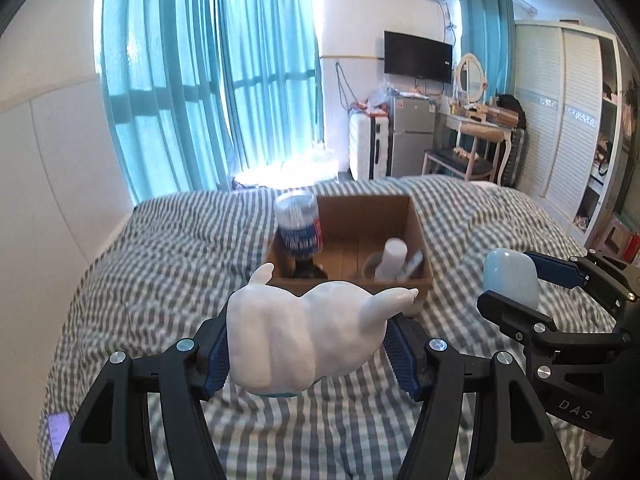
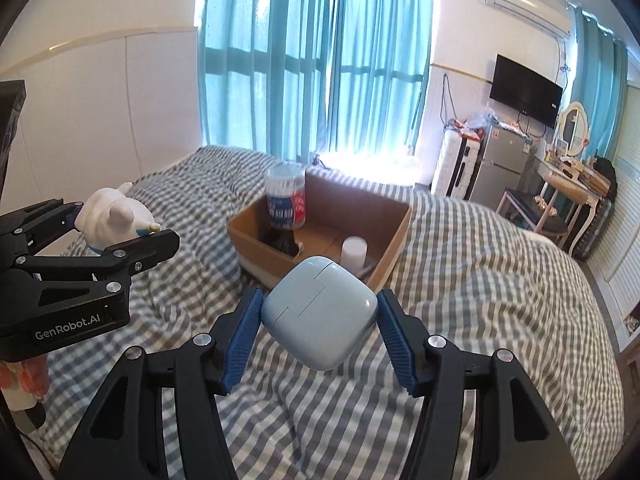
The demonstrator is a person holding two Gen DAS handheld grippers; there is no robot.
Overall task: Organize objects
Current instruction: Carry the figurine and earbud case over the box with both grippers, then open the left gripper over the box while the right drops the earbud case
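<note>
- A white figurine (image 1: pixel 308 340) with two pointed ears is held in the left claw (image 1: pixel 308 354); its blue-padded fingers (image 1: pixel 218 360) are closed against the figurine's sides, and it is carried above the bed (image 1: pixel 160 280).
- In the right wrist view the same figurine (image 2: pixel 112 216) is seen clamped in the left claw (image 2: pixel 116 228), over the left part of the bed (image 2: pixel 480 280).
- A pale blue rounded case (image 2: pixel 320 312) is gripped by the right claw (image 2: pixel 320 320), with the ribbed blue pads (image 2: pixel 242 336) pressed on its two sides; it is held clear of the checked bedcover.
- In the left wrist view the case (image 1: pixel 510 276) and the right claw (image 1: pixel 520 288) are seen just to the right of the left claw, near the bed's right edge.
- An open cardboard box (image 1: pixel 416 224) is set on the bed toward the far edge, just beyond both claws; in the right wrist view the box (image 2: pixel 396 232) is seen ahead of the case.
- A clear tub of cotton swabs (image 1: pixel 298 226) with a blue and red label is seen at the box's far left corner, over a dark item (image 1: pixel 306 270) whose form cannot be told.
- A white cylindrical bottle (image 1: pixel 392 258) is stood near the box's near right corner, beside some blurred small items.
- The swab tub (image 2: pixel 286 200) and the bottle (image 2: pixel 354 250) are seen inside the box in the right wrist view as well.
</note>
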